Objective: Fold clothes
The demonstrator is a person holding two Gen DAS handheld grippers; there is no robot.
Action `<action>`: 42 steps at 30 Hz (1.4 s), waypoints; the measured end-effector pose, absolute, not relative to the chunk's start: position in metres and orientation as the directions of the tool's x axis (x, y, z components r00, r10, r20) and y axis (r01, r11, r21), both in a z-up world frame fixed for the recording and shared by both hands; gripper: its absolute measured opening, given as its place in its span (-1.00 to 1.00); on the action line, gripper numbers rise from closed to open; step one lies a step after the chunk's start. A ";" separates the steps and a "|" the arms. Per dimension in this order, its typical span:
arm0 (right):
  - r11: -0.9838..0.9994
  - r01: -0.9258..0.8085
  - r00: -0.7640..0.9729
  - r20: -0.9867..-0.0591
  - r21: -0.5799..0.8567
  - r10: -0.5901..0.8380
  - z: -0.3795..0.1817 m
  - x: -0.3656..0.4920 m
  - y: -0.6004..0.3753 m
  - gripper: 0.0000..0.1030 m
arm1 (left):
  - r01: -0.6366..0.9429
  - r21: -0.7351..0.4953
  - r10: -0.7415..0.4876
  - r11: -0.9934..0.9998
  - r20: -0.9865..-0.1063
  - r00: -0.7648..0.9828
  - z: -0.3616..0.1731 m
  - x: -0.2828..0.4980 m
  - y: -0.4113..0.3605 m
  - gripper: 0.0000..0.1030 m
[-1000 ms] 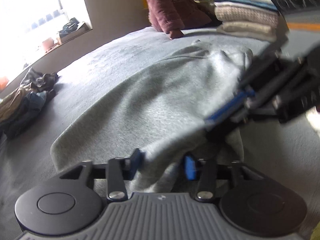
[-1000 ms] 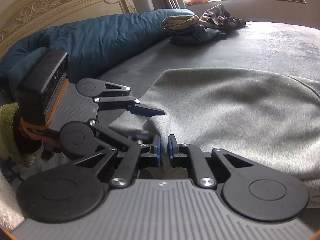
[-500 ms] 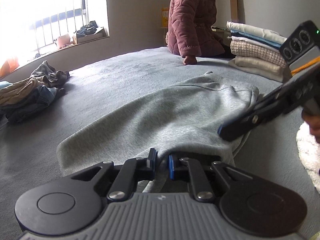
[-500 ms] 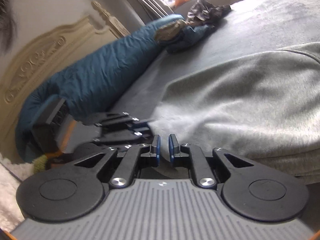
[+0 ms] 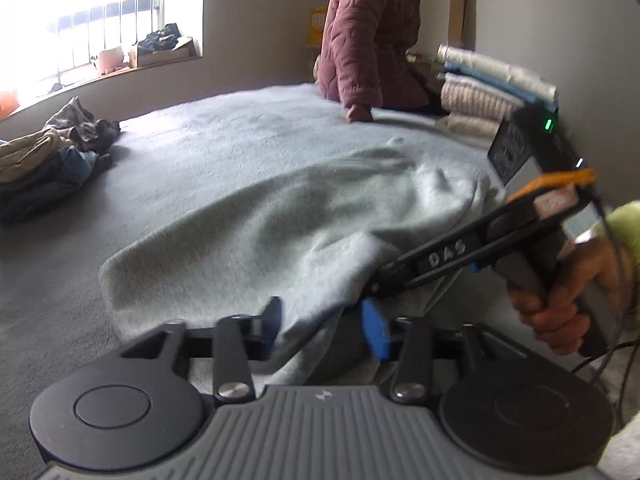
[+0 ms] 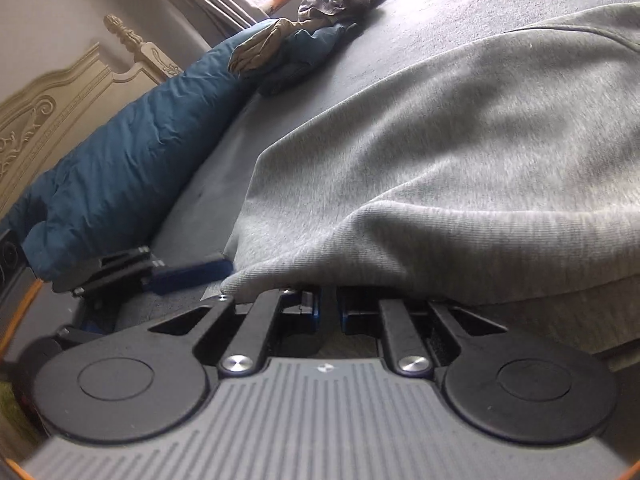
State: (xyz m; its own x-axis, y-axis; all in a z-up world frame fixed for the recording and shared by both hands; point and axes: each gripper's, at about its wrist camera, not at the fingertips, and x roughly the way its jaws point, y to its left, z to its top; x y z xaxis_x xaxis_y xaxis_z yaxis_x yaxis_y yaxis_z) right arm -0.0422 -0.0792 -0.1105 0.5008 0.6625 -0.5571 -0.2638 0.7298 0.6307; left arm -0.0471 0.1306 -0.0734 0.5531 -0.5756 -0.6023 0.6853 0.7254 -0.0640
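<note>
Lying spread across the grey plush bedcover [image 5: 224, 152], the light grey fleece sweatshirt [image 5: 280, 224] has its near hem bunched up at both tools. Left gripper [image 5: 324, 322]: jaws opening, blue pads standing fairly wide; a fold of the hem drapes between them, pads not pressing on it. Right gripper [image 6: 329, 312]: the 2 blue-edged fingers stand narrow, almost together, tips tucked under the ribbed hem; whether fabric is pinched in the slim gap I cannot tell. In the left wrist view the right gripper [image 5: 376, 284] reaches in from the right, tip buried in the cloth, a bare hand [image 5: 560, 300] wrapped around its handle.

Other items: crumpled heap of dark and tan clothes [image 5: 44, 168] at the far left of the bed; stack of folded white, blue and cream knitwear [image 5: 488, 88] by the wall; a person in a quilted maroon jacket [image 5: 372, 36] leaning 1 hand on the bed edge; rolled teal duvet [image 6: 120, 168] along the carved cream headboard [image 6: 60, 96].
</note>
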 end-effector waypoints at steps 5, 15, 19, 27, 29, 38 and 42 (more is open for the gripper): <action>0.715 -0.264 0.499 -0.543 0.647 0.676 -0.109 -0.037 -0.082 -0.82 | 0.739 -0.034 -0.593 0.673 -0.622 0.511 -0.077 -0.030 0.113 0.16; 0.704 -0.302 0.484 -0.533 0.642 0.694 -0.094 -0.044 -0.097 -0.81 | 0.784 -0.005 -0.600 0.621 -0.647 0.471 -0.089 -0.012 0.103 -0.72; 0.662 -0.315 0.505 -0.471 0.680 0.724 -0.072 -0.064 -0.122 -0.74 | 0.784 -0.019 -0.611 0.621 -0.638 0.469 -0.085 -0.011 0.106 -0.75; 0.635 -0.172 0.377 -0.545 0.753 0.749 -0.103 -0.089 -0.116 -0.69 | 0.791 0.007 -0.609 0.612 -0.635 0.476 -0.078 -0.010 0.104 -0.75; 0.672 -0.170 0.356 -0.591 0.720 0.724 -0.112 -0.084 -0.101 -0.69 | 0.793 0.010 -0.611 0.609 -0.632 0.477 -0.076 -0.010 0.103 -0.76; 0.712 -0.354 0.478 -0.537 0.607 0.695 -0.087 -0.072 -0.075 -0.69 | 0.803 0.003 -0.627 0.597 -0.622 0.469 -0.071 -0.013 0.106 -0.76; 0.746 -0.359 0.503 -0.556 0.561 0.661 -0.087 -0.062 -0.073 -0.69 | 0.805 0.011 -0.624 0.594 -0.626 0.469 -0.072 -0.012 0.105 -0.76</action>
